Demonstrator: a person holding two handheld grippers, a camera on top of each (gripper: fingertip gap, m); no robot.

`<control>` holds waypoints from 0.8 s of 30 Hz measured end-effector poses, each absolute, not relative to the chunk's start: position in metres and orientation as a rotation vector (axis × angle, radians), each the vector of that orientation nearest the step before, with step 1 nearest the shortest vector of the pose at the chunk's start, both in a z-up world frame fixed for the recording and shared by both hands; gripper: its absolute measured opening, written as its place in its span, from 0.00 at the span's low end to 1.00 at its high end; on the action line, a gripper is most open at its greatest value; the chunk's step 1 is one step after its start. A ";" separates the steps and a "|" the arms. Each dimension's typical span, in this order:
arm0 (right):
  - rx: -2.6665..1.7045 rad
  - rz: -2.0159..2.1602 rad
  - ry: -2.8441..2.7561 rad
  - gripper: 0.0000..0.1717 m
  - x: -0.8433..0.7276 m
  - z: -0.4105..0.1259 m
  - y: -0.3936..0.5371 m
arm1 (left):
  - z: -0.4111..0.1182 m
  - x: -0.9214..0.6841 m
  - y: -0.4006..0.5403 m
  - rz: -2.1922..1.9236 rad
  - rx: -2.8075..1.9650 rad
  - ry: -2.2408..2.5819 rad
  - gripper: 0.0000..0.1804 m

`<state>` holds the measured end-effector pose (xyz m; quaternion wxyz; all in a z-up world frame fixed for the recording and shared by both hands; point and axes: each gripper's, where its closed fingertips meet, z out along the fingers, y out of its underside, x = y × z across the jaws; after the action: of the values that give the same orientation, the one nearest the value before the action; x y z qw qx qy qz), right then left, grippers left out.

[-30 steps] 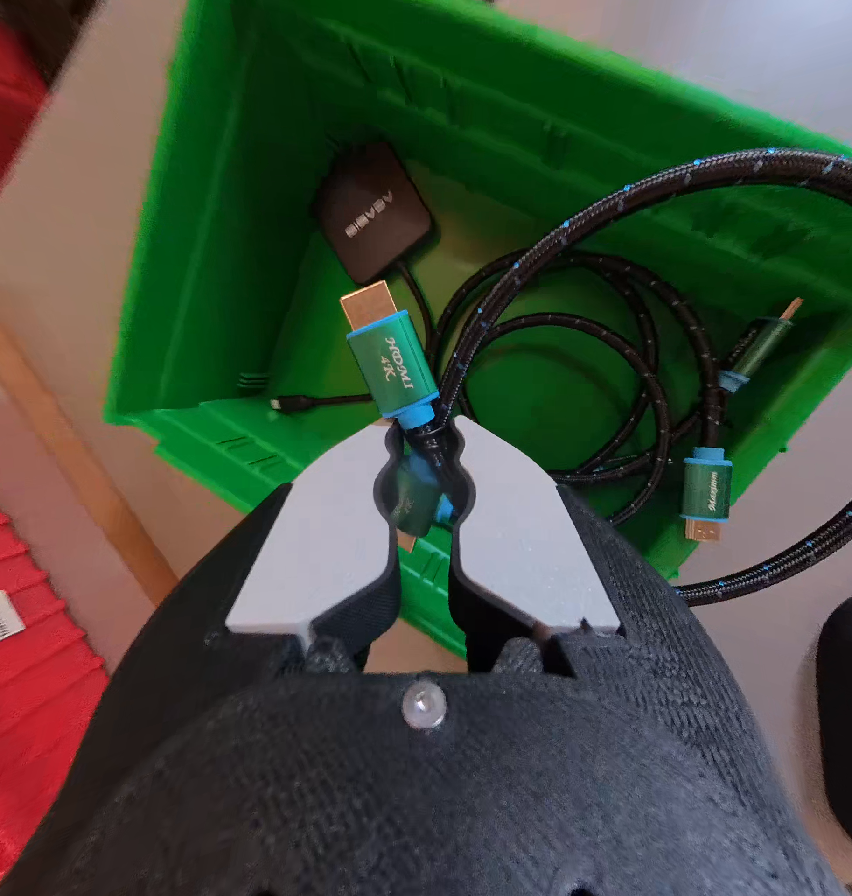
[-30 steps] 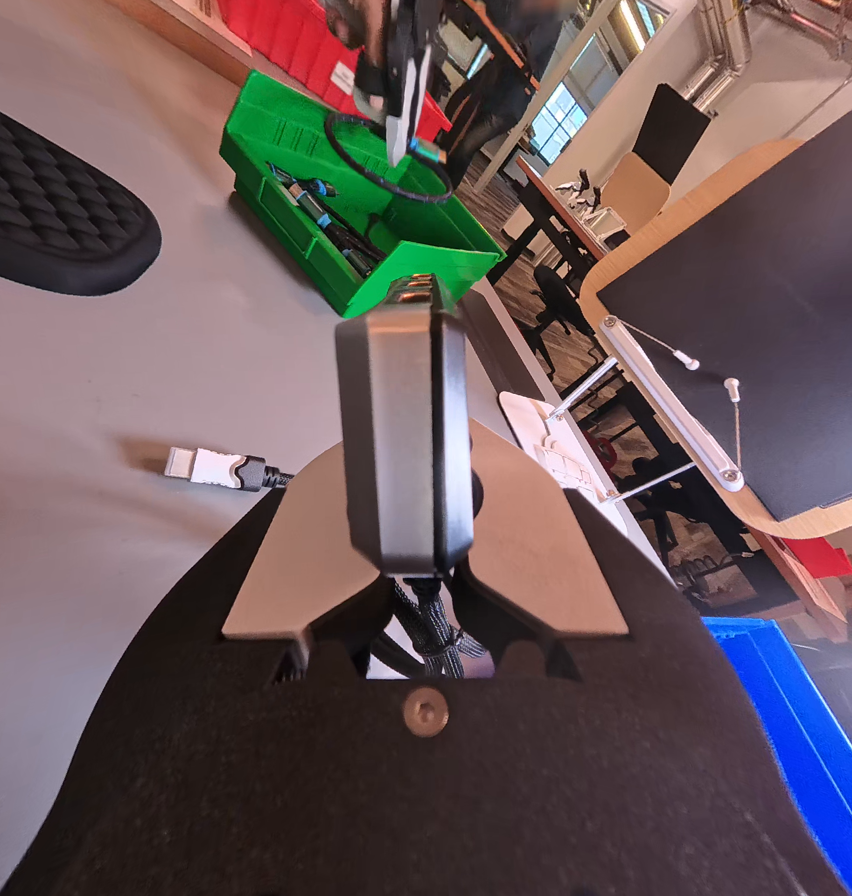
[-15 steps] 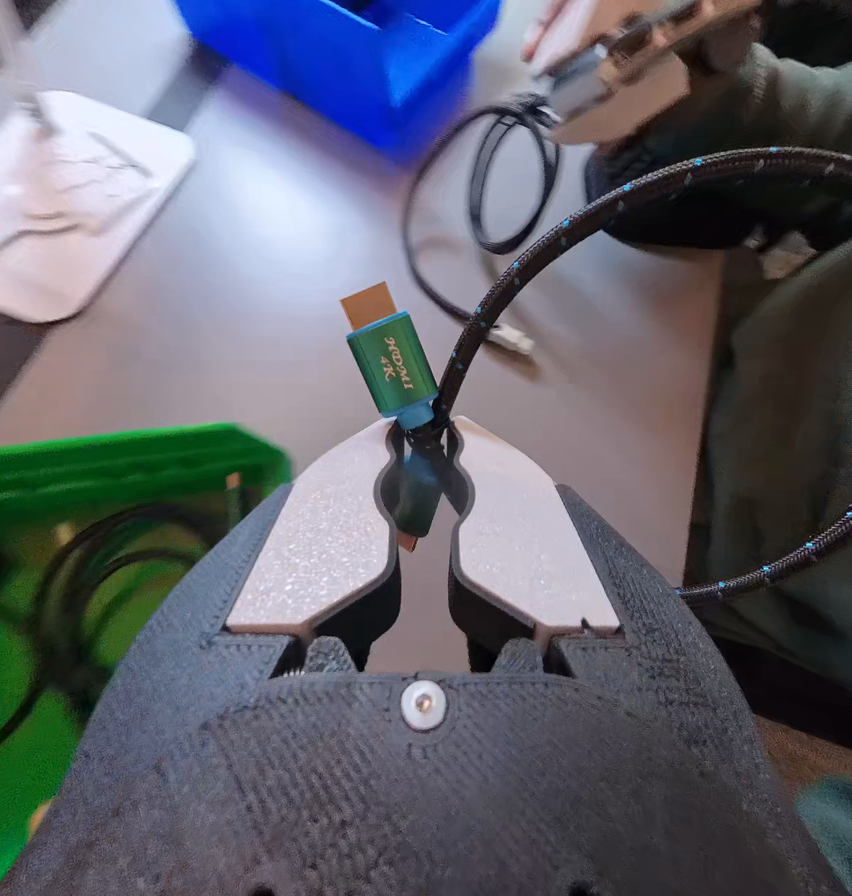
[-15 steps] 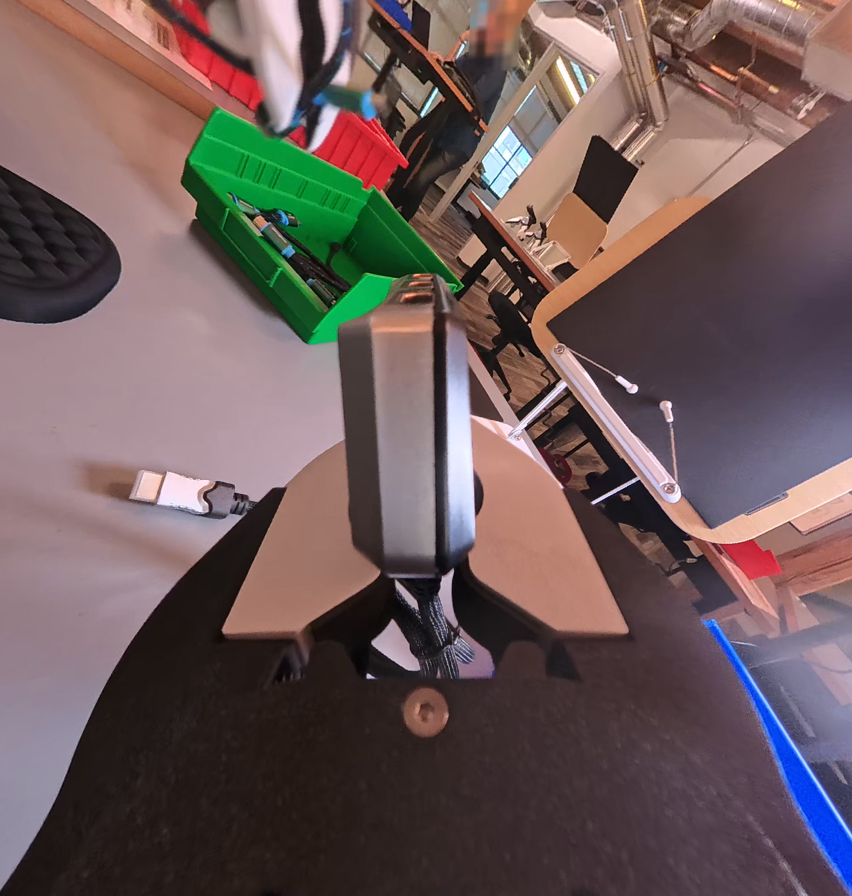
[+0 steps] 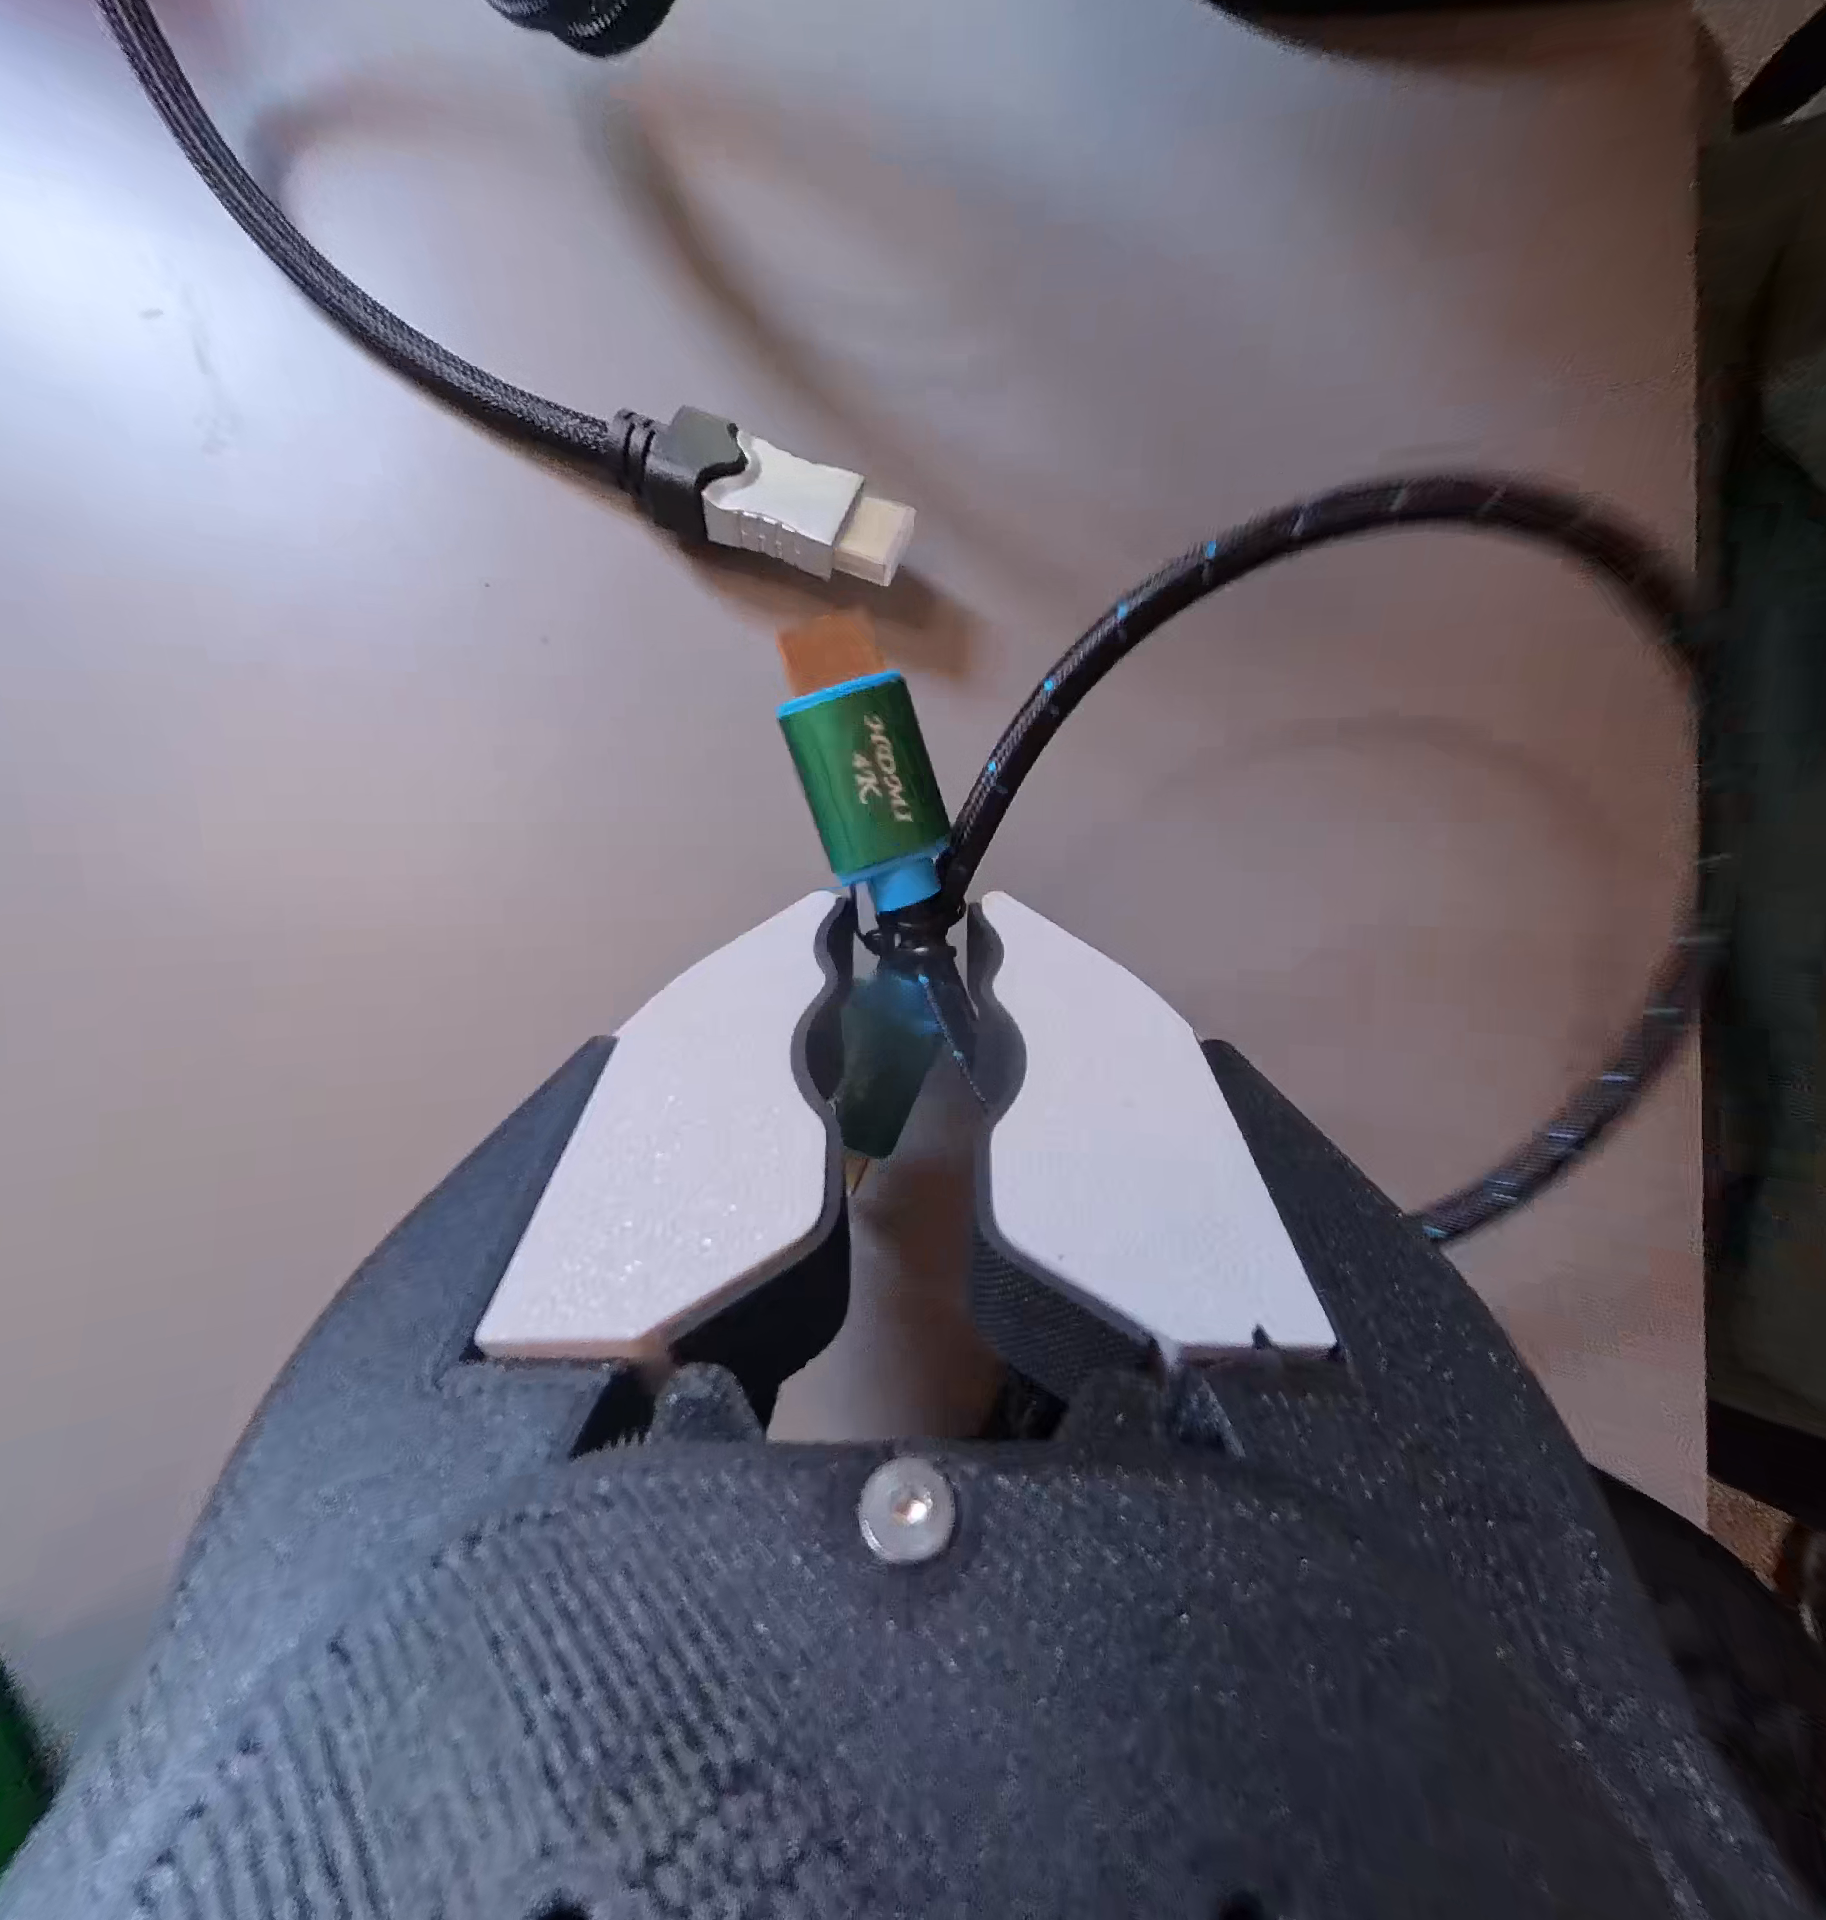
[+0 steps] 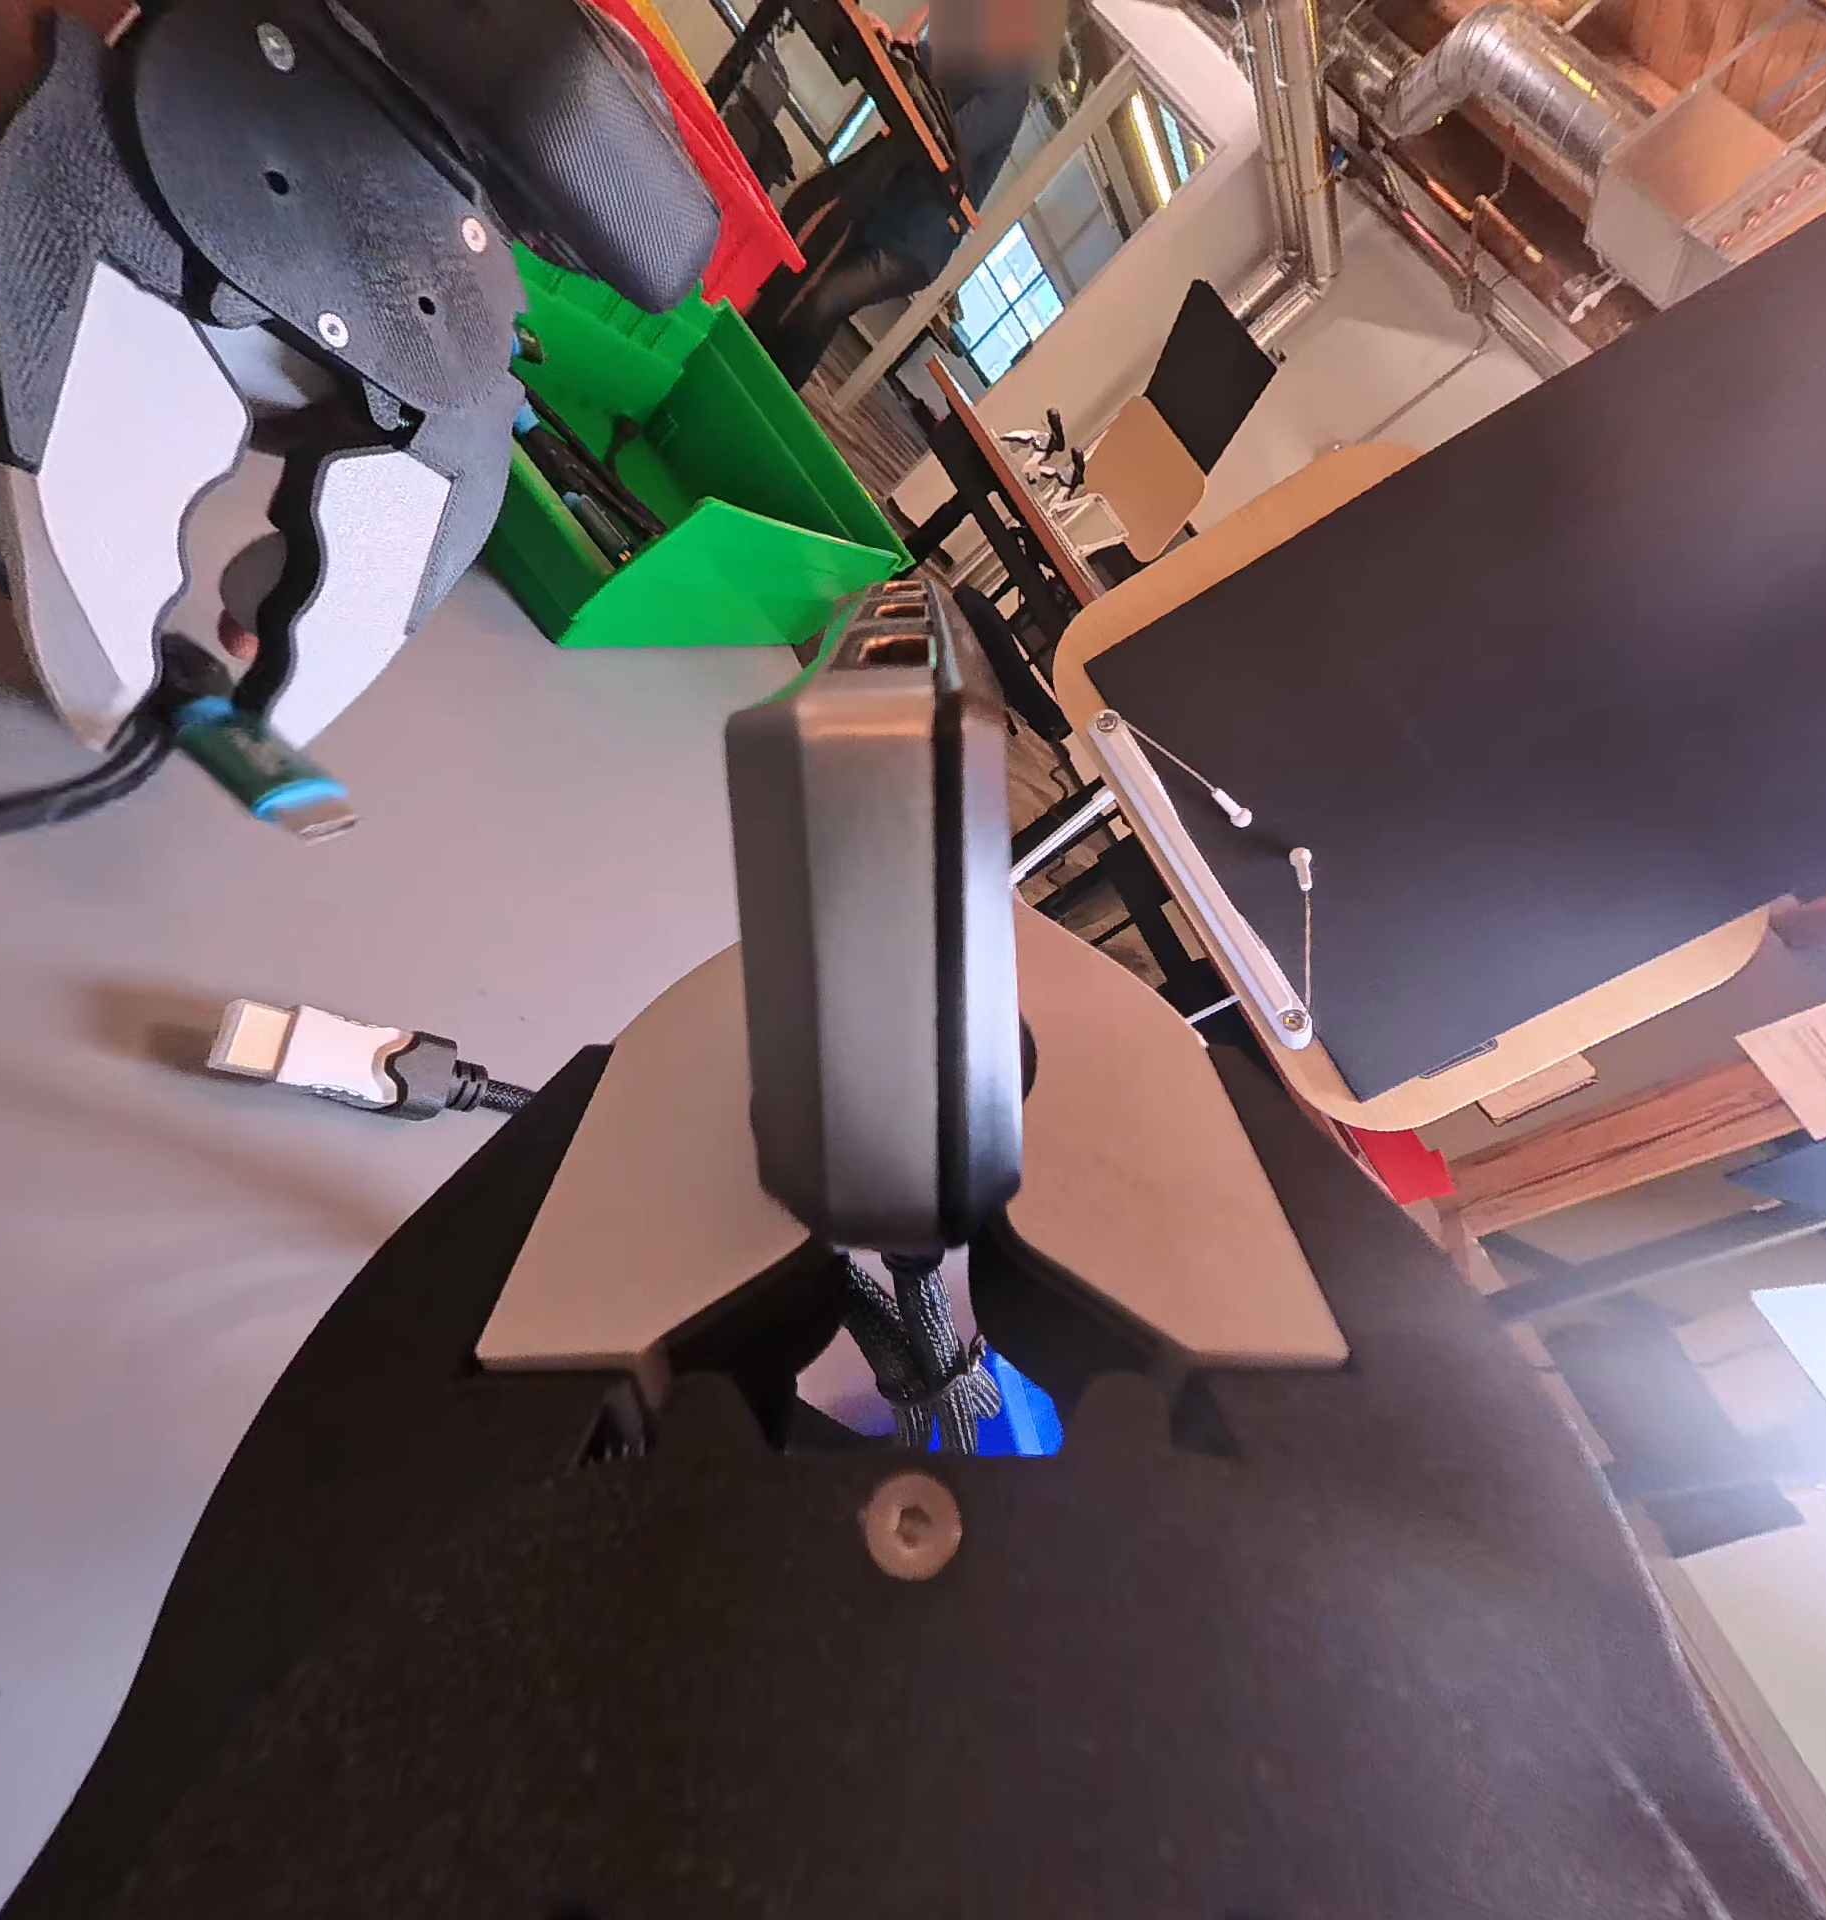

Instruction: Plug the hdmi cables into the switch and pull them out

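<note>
Above the grey table (image 5: pixel 265 831), the left gripper (image 5: pixel 904 914) pinches a green-plug cable (image 5: pixel 862 790) over a silver plug (image 5: pixel 784 509), while the right gripper (image 6: pixel 878 1039) clamps a black box (image 6: pixel 867 956).

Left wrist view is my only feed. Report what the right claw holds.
Observer: The right claw grips a black box stood on edge, with a row of ports on its far end.
Operator: Give me its cabling.
Observer: Black braided cables hang from its near end, back between the fingers.
Operator: Now place the green bin.
Observer: The green bin sits on the grey table beyond the left claw, with dark cables inside.
</note>
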<state>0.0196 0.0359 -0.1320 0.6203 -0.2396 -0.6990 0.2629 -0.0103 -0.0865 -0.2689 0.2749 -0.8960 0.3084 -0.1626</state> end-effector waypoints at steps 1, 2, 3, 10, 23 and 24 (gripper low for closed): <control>-0.553 0.609 -1.604 0.15 0.020 -0.132 0.036 | -0.266 -0.010 -0.085 -0.441 -2.378 0.812 0.12; -0.555 0.612 -1.601 0.15 0.019 -0.131 0.036 | -0.263 -0.010 -0.083 -0.443 -2.348 0.786 0.12; -0.557 0.613 -1.600 0.15 0.019 -0.132 0.037 | -0.260 -0.012 -0.081 -0.435 -2.330 0.760 0.12; -0.555 0.601 -1.608 0.15 0.015 -0.136 0.032 | -0.273 -0.014 -0.087 -0.365 -2.363 0.785 0.16; -0.553 0.588 -1.604 0.15 0.017 -0.137 0.034 | -0.263 -0.020 -0.076 -0.254 -2.308 0.755 0.05; -0.555 0.588 -1.605 0.15 0.017 -0.137 0.034 | -0.260 -0.022 -0.075 -0.256 -2.298 0.744 0.05</control>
<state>0.0168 0.0343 -0.1369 0.6229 -0.2414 -0.6987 0.2561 -0.0216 -0.0753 -0.2596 0.3490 -0.8866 0.2870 -0.0989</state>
